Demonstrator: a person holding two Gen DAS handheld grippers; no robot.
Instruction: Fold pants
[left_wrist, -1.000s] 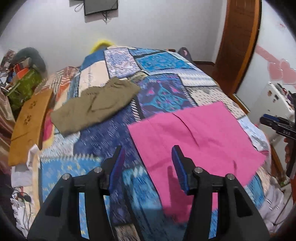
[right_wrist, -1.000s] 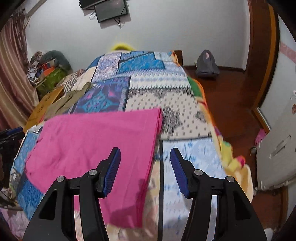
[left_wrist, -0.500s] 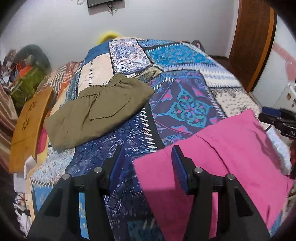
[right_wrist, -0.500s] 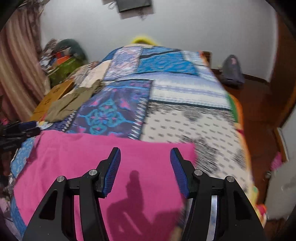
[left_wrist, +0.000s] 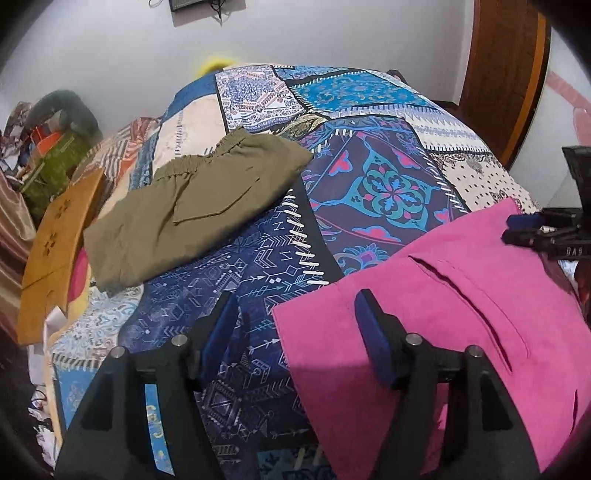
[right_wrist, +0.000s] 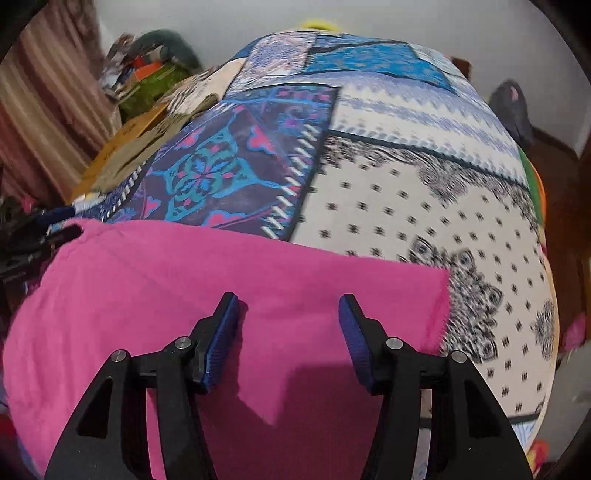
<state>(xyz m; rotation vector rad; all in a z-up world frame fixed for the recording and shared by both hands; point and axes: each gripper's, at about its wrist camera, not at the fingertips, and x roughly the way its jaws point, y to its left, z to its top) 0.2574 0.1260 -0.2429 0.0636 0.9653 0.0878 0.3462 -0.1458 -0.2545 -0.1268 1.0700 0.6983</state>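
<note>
Pink pants (left_wrist: 461, 306): lying spread flat on the near part of the bed, one corner lying between the left gripper's fingers, the far edge running across the right wrist view (right_wrist: 229, 280).
Left gripper (left_wrist: 297, 317): hovering over the pants' left corner; jaws opening, pads not pressing on the cloth, nothing grasped.
Right gripper (right_wrist: 288, 325): hanging above the pink cloth near its right edge; jaws parted, released, holding nothing.
Patchwork bedspread (left_wrist: 351, 184): covering the bed, blue, purple and white panels showing beyond the pants.
Olive garment (left_wrist: 184, 206): lying folded on the bedspread, well apart from the pants, toward the far left.
Wooden board (left_wrist: 51, 251): leaning at the bed's left side.
Wall (left_wrist: 332, 26): standing white behind the bed.
</note>
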